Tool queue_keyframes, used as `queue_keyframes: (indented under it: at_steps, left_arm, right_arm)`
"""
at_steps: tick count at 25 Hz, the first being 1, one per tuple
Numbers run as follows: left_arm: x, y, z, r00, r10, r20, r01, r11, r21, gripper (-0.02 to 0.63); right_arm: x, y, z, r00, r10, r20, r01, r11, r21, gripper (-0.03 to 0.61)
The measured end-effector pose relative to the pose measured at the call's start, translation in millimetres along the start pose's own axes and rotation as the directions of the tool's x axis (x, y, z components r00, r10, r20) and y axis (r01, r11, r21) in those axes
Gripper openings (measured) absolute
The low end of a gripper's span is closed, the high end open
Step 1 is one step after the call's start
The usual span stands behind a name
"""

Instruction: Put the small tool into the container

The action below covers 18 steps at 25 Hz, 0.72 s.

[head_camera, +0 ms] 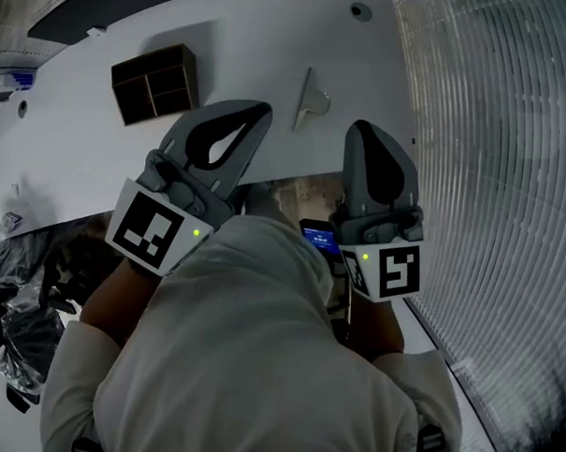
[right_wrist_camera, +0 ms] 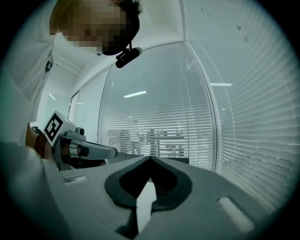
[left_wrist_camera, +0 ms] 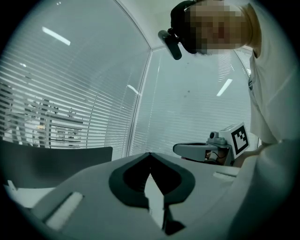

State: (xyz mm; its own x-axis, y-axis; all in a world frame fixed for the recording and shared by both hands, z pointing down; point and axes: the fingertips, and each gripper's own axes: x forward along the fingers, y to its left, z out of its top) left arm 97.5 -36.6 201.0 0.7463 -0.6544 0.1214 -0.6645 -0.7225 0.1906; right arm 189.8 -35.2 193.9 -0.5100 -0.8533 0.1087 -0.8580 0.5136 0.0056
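The small tool (head_camera: 310,102), a pale metal piece, lies on the white table (head_camera: 263,42) ahead of both grippers. To its left, further off, stands the container (head_camera: 153,84), a dark brown box open at the top and split into compartments. My left gripper (head_camera: 262,110) is held over the table's near edge, just left of the tool, with its jaws together and nothing in them. My right gripper (head_camera: 359,129) hovers right of the tool, also shut and empty. In the gripper views, each gripper (left_wrist_camera: 150,154) (right_wrist_camera: 150,159) points level at window blinds; tool and container are out of sight there.
A wall of glass and blinds (head_camera: 493,136) runs close along the table's right side. Dark bags and clutter (head_camera: 18,293) lie at the lower left. The table has a round hole (head_camera: 360,10) at its far end. A lit phone (head_camera: 318,236) hangs at the person's chest.
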Motion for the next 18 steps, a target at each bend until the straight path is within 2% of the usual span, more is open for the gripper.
queue_keyframes:
  at_steps: [10,18]
  left_arm:
    - [16.8,5.2,-30.4,0.999,-0.01,-0.048,0.008,0.999,-0.031,0.003]
    - [24.6,15.6,-57.7,0.997,-0.01,-0.078,0.005,0.998,-0.06,0.003]
  right_arm:
    - [5.5,-12.1,-35.1,0.997,0.017,-0.081,-0.016,1.0,0.01,0.0]
    - [15.5,-9.6,-61.5,0.994,0.032,-0.108,-0.03,0.999,0.02,0.0]
